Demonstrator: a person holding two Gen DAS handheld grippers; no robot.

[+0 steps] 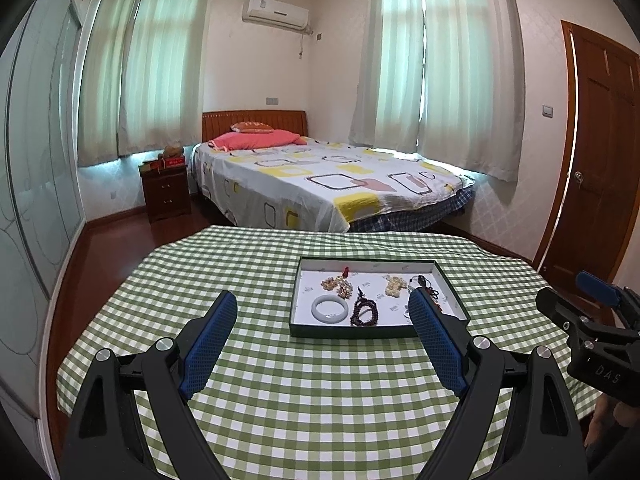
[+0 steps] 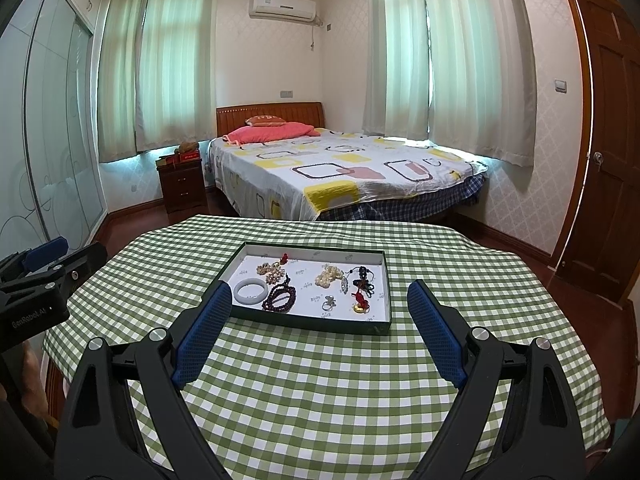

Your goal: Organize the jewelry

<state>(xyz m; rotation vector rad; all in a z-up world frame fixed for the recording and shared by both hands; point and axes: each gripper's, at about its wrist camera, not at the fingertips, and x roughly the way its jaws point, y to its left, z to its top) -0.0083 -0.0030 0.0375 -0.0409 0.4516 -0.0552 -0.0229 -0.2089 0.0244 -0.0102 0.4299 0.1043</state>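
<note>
Blue-padded and black-framed, the left gripper [image 1: 322, 312] and the right gripper [image 2: 320, 304] both hang above the near part of the desk [image 2: 320, 400], each with its jaws spread wide apart and holding nothing. The desk wears a green-and-white checked cloth [image 1: 320, 420]. Past the fingertips sits a shallow dark-rimmed tray [image 2: 308, 326] with a white floor, resting flat on the cloth — in the left wrist view one blue pad overlaps its right end. Inside it the jewelry lies loose: a pale jade bangle [image 2: 251, 291] at the near left, a coil of dark red beads [image 2: 280, 299] just beside it, a cluster of cream beads [image 2: 272, 271] behind those, another cream cluster [image 2: 327, 276] near the middle, a small silver ring [image 2: 329, 302], a red-and-black cord piece [image 2: 362, 286] toward the right, and a small gold piece [image 2: 357, 309] at the near right. Beyond the desk — across dark wood floor — stands a bed [image 2: 352, 172] with a patterned cover.
</note>
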